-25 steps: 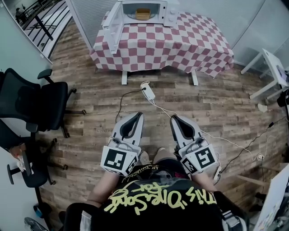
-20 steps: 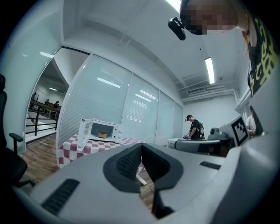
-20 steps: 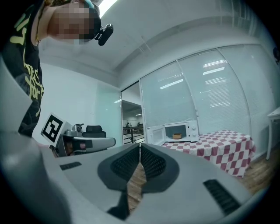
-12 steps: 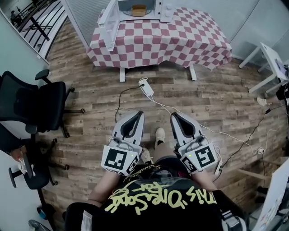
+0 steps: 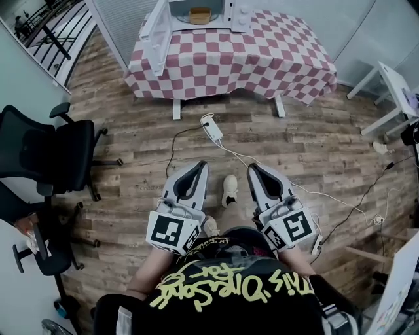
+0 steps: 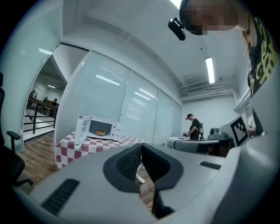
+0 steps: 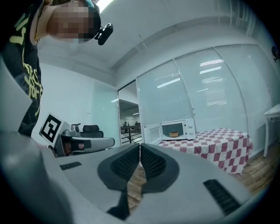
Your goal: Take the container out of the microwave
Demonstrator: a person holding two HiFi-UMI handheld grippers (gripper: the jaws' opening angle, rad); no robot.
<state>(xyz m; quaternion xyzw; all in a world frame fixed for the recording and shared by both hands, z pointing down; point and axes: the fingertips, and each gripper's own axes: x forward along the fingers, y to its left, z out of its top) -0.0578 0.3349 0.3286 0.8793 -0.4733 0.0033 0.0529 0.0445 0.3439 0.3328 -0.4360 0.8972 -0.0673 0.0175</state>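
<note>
A white microwave stands on a red-and-white checked table far across the room, its door swung open to the left. Inside sits a small tan container, also visible in the left gripper view as the container and in the right gripper view as the container. My left gripper and right gripper are held level in front of the person's body, both shut with nothing between the jaws, well short of the table.
A white power strip and cables lie on the wooden floor between me and the table. Black office chairs stand at the left. A white side table is at the right. A person stands far off.
The table and microwave have slid slightly up and left in the head view. A shoe has come into sight between the grippers. Both grippers stay shut and still.
</note>
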